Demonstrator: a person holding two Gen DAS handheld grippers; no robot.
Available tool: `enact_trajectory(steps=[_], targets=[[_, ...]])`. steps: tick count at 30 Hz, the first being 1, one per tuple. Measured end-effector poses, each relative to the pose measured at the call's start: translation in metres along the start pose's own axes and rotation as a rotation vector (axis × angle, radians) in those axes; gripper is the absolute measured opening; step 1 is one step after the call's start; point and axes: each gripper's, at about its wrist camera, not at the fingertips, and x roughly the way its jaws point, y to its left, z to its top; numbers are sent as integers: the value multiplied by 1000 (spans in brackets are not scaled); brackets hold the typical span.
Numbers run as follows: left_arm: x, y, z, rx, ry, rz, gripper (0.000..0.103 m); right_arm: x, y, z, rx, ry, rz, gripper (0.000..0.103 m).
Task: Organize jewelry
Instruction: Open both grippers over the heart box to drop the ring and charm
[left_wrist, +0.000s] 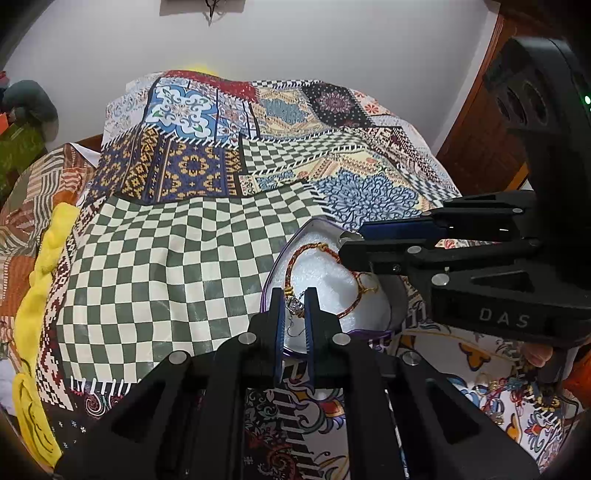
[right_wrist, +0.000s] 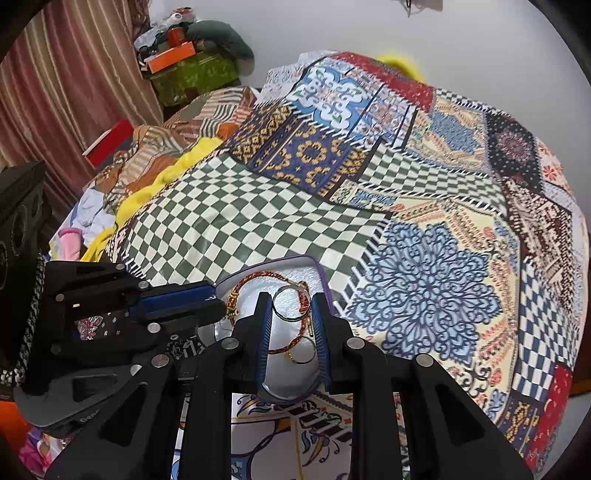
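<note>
Down on the patchwork bedspread (left_wrist: 192, 258) sits a shallow purple-rimmed tray (left_wrist: 275, 258) lined with white foam, and both grippers work over it. From the left wrist view, the left gripper (left_wrist: 294, 308) has its blue-padded fingers close together, pinching a small silver charm piece (left_wrist: 294, 305) with a thin chain at the near edge of the tray. A red-and-gold braided bracelet (left_wrist: 295, 258) curves across the foam, running from that pinched spot up toward the tray's far side, where the right gripper (left_wrist: 351, 240) reaches in from the right.

From the right wrist view, the right gripper (right_wrist: 291, 306) stands with its jaws spread, and a plain silver ring bangle (right_wrist: 290, 304) sits between its two fingers, over the tray (right_wrist: 319, 273); whether the pads touch the bangle I cannot tell. The braided bracelet (right_wrist: 258, 277) arcs around behind and under the bangle, and a thin gold hoop (right_wrist: 301, 350) lies on the foam nearer the camera. The left gripper (right_wrist: 218, 302) enters from the left, its tips at the bracelet's gold-beaded end.

A loose heap of other jewelry (left_wrist: 517, 395) rests on the bedspread to the right of the tray, well apart from it. A yellow cloth (left_wrist: 40, 280) runs along the left edge of the bedspread.
</note>
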Motion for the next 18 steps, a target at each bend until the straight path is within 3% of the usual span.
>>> enact_trajectory(steps=[11,18], targets=[[-5,-2,-2,14,-2,12,8,18,0,1,19,68,55,20],[-15,-5,-2,30,0,59,12,4,1,1,16,38,34,24]])
